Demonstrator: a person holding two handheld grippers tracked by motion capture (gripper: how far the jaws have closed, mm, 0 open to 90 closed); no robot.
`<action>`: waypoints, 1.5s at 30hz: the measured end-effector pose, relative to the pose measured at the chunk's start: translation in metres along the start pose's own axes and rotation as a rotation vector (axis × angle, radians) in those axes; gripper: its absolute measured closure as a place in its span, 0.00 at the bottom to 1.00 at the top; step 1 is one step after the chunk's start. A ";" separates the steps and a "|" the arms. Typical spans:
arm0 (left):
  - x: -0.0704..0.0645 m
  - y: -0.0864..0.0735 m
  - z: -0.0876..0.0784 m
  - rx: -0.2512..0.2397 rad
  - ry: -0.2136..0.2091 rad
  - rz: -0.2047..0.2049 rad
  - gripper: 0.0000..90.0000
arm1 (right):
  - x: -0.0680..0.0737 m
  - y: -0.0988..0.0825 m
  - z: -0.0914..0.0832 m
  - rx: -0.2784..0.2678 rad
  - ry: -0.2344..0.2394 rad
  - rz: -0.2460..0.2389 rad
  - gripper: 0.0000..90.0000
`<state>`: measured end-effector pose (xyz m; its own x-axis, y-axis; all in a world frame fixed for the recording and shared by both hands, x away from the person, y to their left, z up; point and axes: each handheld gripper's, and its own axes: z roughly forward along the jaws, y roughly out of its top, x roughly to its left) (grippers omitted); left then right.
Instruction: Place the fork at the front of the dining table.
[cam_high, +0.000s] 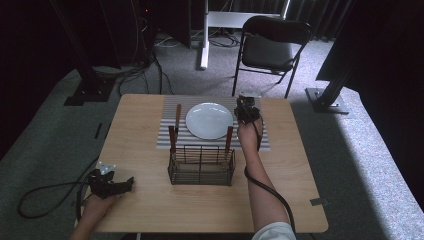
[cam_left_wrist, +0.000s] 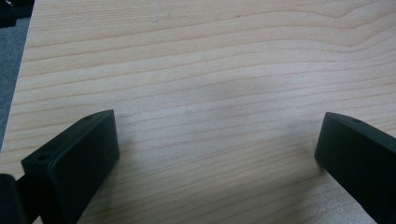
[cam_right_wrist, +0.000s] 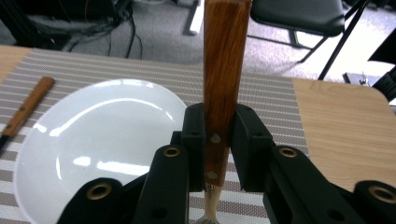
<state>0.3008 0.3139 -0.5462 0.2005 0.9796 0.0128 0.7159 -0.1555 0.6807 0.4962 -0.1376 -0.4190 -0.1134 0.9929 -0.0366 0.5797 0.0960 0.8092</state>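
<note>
1. Right tool (cam_right_wrist: 219, 163) is clamping a wooden-handled utensil (cam_right_wrist: 223, 70); both jaws are pressing on the handle near its two rivets, and the handle is standing upright above them.
2. A metal neck is showing below the jaws; can't tell if it is a fork or a spoon.
3. In the high view the right tool (cam_high: 247, 114) is sitting at 3 o'clock of the white plate (cam_high: 209, 120), just beside its rim, over the striped placemat (cam_high: 170, 107).
4. The plate is lying in the middle of the placemat; a wooden-handled knife (cam_high: 177, 118) is lying at 9 o'clock of the plate.
5. The wire basket (cam_high: 201, 165) is standing at 6 o'clock of the plate, touching the placemat's near edge; two more wooden handles (cam_high: 172, 138) are sticking up from its far corners.
6. Left tool (cam_left_wrist: 215, 149) is staying apart, jaws wide, nothing between them, bare surface (cam_left_wrist: 210, 70) underneath.
7. In the high view the left tool (cam_high: 111, 184) is resting near the surface's 7 o'clock corner, well apart from the basket.
8. A black folding chair (cam_high: 270, 47) is standing on the carpet at 12 o'clock, beyond the surface.
</note>
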 end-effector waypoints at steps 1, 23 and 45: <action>0.000 0.000 0.000 0.000 0.000 0.000 0.00 | 0.000 0.000 0.003 0.010 0.002 0.001 0.84; 0.000 0.000 0.000 0.000 0.000 0.001 0.00 | -0.015 0.002 0.079 0.147 0.029 0.088 0.85; 0.000 0.000 0.000 0.000 0.000 0.000 0.00 | -0.020 -0.007 0.140 0.295 0.049 0.161 0.84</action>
<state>0.3006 0.3138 -0.5462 0.2009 0.9795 0.0128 0.7156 -0.1556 0.6810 0.6071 -0.1483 -0.5063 -0.0365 0.9930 0.1121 0.8009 -0.0380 0.5976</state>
